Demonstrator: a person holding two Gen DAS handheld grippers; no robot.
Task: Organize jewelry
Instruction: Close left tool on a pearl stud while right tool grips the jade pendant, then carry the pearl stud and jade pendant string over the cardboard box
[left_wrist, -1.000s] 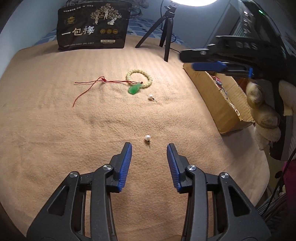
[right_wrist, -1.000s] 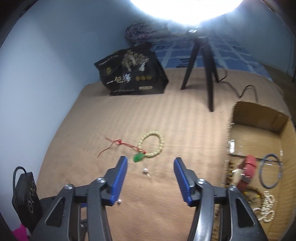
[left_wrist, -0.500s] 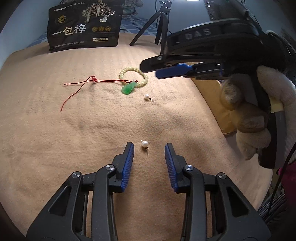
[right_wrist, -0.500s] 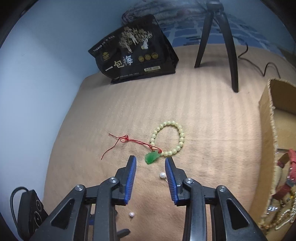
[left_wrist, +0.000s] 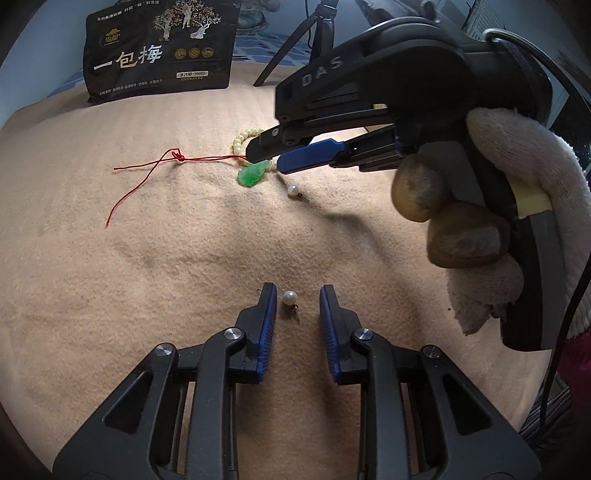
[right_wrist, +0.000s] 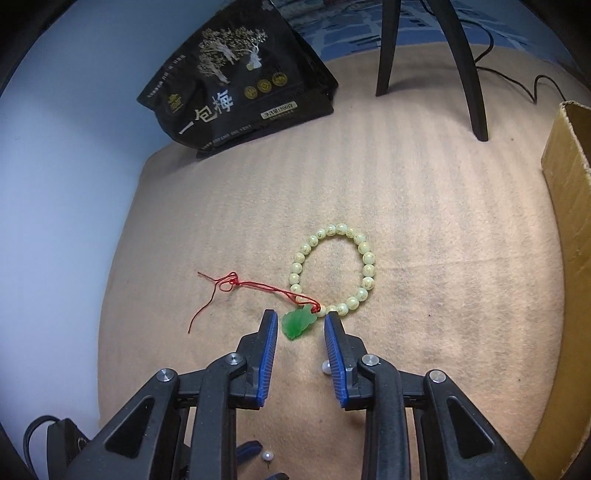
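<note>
This is looking like a room in a home set up for filming rather than a lab or shop. A tan fleece blanket (right_wrist: 424, 206) is covering the surface where things are lying, and a blue patterned cloth (right_wrist: 369, 33) is showing beyond its far edge. A black snack bag (right_wrist: 236, 85) with printed Chinese characters is leaning near a plain pale blue wall (right_wrist: 66, 184). A black tripod (right_wrist: 469, 70) is standing on the blanket, its cable trailing, beside a worn cardboard box (right_wrist: 569, 229).
</note>
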